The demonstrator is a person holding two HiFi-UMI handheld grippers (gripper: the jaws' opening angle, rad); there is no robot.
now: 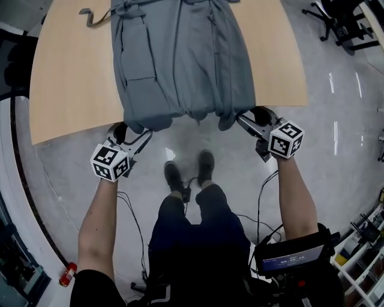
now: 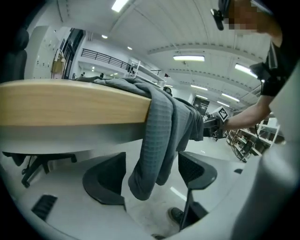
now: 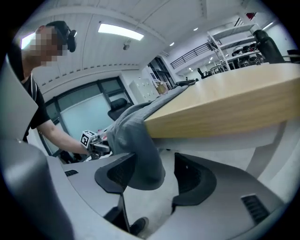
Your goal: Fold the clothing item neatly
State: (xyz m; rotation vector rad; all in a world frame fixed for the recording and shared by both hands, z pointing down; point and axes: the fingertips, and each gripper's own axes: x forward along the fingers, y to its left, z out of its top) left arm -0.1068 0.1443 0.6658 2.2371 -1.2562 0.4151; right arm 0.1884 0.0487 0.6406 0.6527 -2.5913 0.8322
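A grey waffle-knit garment lies lengthwise on the wooden table, and its near end hangs over the table's front edge. My left gripper is below that edge at the left hanging corner. In the left gripper view the cloth dangles between the jaws of the gripper with a gap on both sides. My right gripper is at the right hanging corner. There the cloth hangs between the spread jaws of the gripper, close to the left jaw and apart from the right one.
A grey strap lies on the table's far left. The person's shoes stand on the pale floor just before the table, with cables trailing. Office chairs stand at the far right, shelving at the near right.
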